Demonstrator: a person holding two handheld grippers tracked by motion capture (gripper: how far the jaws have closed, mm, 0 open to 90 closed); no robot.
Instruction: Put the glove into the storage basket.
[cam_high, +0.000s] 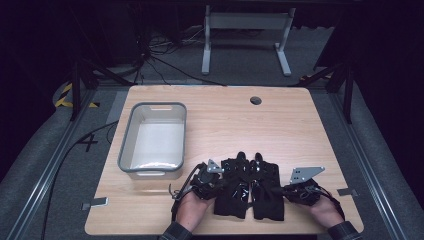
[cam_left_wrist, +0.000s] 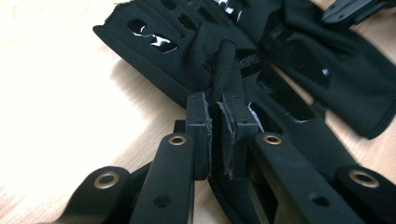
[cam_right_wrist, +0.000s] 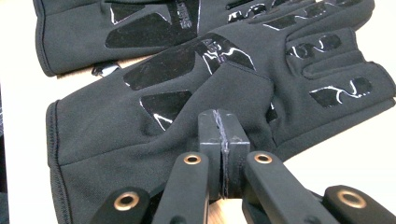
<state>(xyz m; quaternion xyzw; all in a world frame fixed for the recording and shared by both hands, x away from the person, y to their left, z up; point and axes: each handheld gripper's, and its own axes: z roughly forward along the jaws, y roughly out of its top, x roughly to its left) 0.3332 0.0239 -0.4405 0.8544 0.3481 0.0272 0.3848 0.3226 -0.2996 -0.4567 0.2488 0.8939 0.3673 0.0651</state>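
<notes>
Two black gloves with glossy grip patches lie side by side near the table's front edge. My left gripper (cam_high: 221, 183) is at the outer side of the left glove (cam_high: 231, 194). In the left gripper view it (cam_left_wrist: 217, 100) is shut on a raised fold of that glove (cam_left_wrist: 159, 56). My right gripper (cam_high: 286, 190) meets the outer side of the right glove (cam_high: 268, 195). In the right gripper view its jaws (cam_right_wrist: 219, 116) are pressed together at the glove's edge (cam_right_wrist: 116, 126), with the fabric puckered toward them. The left glove (cam_right_wrist: 93, 28) lies beyond.
An empty grey plastic bin (cam_high: 126, 145) stands on the left half of the wooden table (cam_high: 280, 130). A cable hole (cam_high: 255, 100) sits near the far edge. Tape marks (cam_high: 95, 203) are at both front corners. The floor beyond holds cables and a white table frame (cam_high: 245, 30).
</notes>
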